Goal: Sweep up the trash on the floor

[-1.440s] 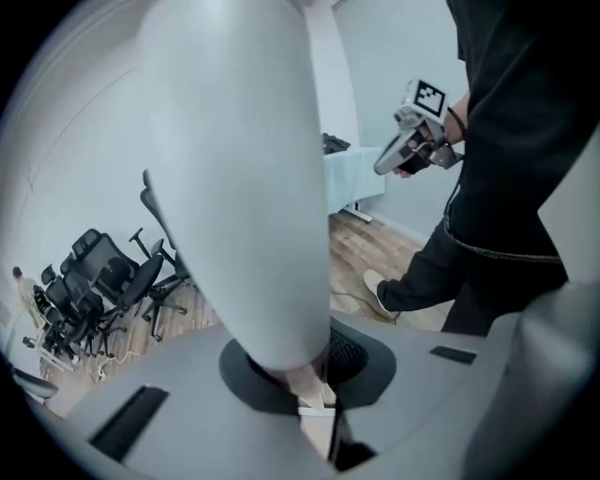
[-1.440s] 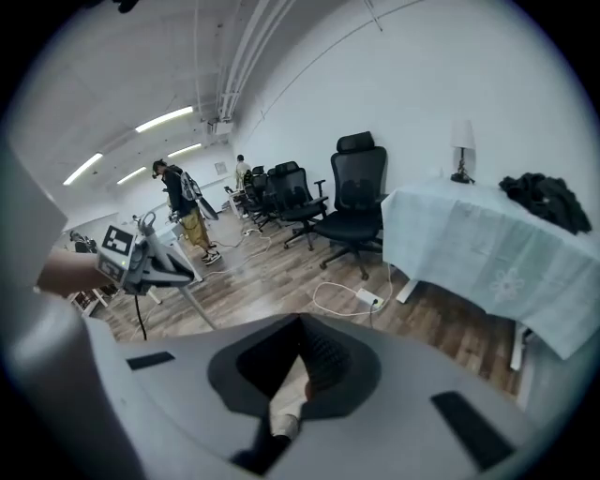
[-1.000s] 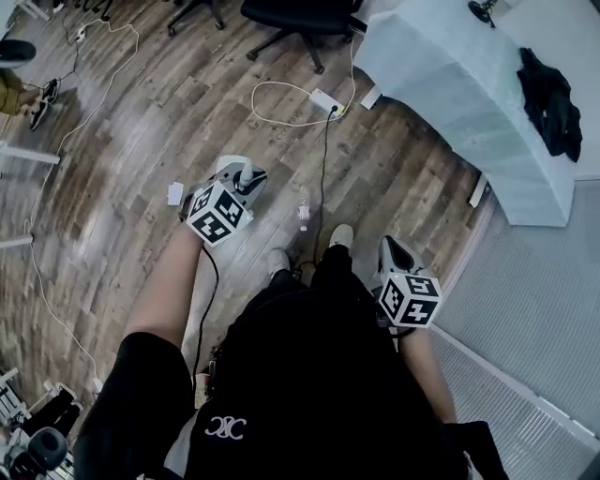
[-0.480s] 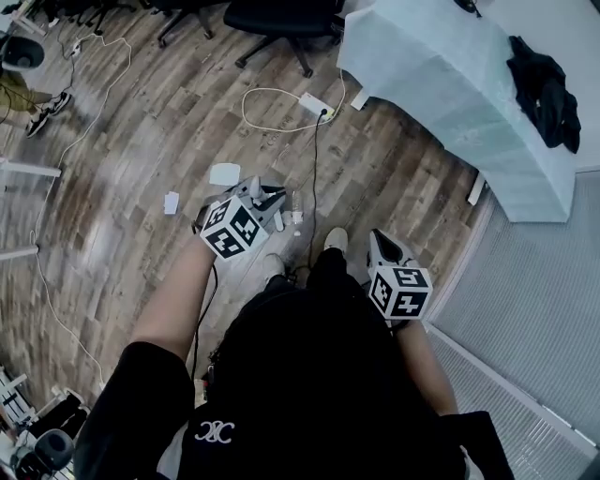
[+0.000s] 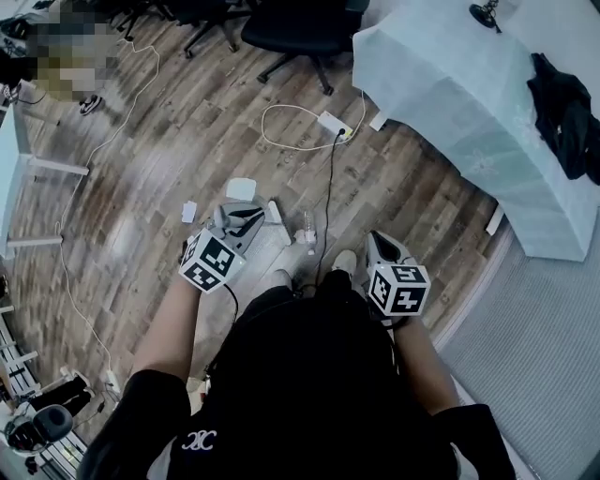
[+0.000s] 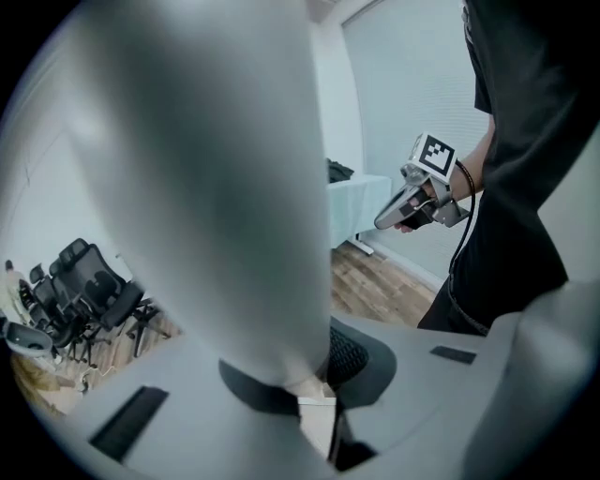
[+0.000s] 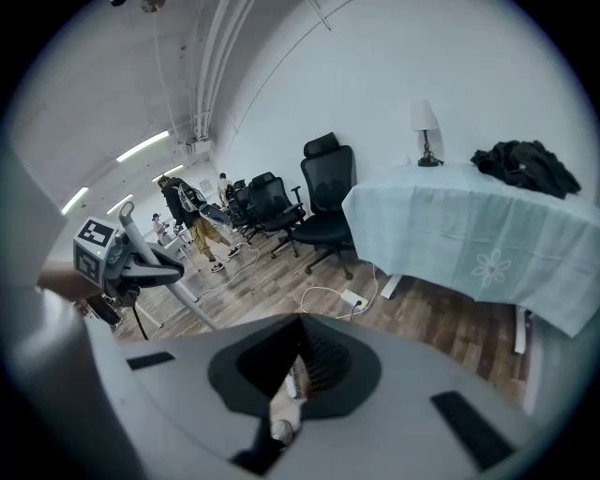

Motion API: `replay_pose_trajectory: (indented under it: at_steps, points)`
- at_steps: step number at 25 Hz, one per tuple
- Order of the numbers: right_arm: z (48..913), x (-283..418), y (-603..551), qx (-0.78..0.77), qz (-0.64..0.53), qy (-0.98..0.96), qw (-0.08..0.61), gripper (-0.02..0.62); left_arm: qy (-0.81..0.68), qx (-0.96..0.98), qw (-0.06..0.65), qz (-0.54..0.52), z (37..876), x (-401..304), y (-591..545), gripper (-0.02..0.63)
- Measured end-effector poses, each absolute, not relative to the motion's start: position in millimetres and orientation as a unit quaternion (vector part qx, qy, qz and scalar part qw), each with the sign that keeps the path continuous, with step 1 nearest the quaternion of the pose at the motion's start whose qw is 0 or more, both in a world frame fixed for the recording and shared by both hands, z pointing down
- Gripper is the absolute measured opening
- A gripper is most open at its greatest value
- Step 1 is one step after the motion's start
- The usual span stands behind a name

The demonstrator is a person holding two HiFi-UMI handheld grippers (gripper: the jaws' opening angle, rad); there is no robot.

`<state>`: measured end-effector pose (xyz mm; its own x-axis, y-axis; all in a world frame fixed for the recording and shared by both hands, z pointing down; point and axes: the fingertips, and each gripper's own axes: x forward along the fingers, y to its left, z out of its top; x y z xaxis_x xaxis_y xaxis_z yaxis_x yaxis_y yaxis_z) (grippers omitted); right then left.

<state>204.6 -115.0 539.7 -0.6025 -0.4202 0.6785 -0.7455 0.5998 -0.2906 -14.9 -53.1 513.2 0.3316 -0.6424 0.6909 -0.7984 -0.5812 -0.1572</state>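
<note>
A person stood on a wooden floor, seen from above, holding a gripper in each hand. The left gripper had its fingers clenched on a gray pole that rose upright between them. The right gripper, beside the person's right leg, had its fingers drawn together. The trash lay on the floor just ahead of the left gripper: one paper scrap and a smaller scrap. Farther off stood a cloth-covered table and a black office chair.
</note>
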Motion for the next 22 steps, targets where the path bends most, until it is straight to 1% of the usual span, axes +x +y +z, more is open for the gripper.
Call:
replay_pose_trajectory:
  at_steps: [4, 7, 14, 22]
  points:
    - [554.5, 203.7, -139.1, 0.318, 0.292, -0.852, 0.297, 0.012, -0.479, 0.772, 0.110, 0.403, 509.2, -44.8, -49.6, 0.018]
    - [555.5, 190.5, -146.8, 0.306, 0.279, -0.856, 0.309, 0.012, -0.500, 0.747, 0.112, 0.422, 509.7, -85.0, -36.3, 0.018]
    - [548.5, 136.3, -138.5, 0.343, 0.283, -0.842, 0.307, 0.012, -0.551, 0.704, 0.121, 0.431, 512.3, -211.6, 5.5, 0.018]
    - [534.3, 32.7, -80.0, 0.381, 0.277, -0.829, 0.302, 0.013, -0.589, 0.688, 0.126, 0.405, 515.9, -379.9, 53.2, 0.020]
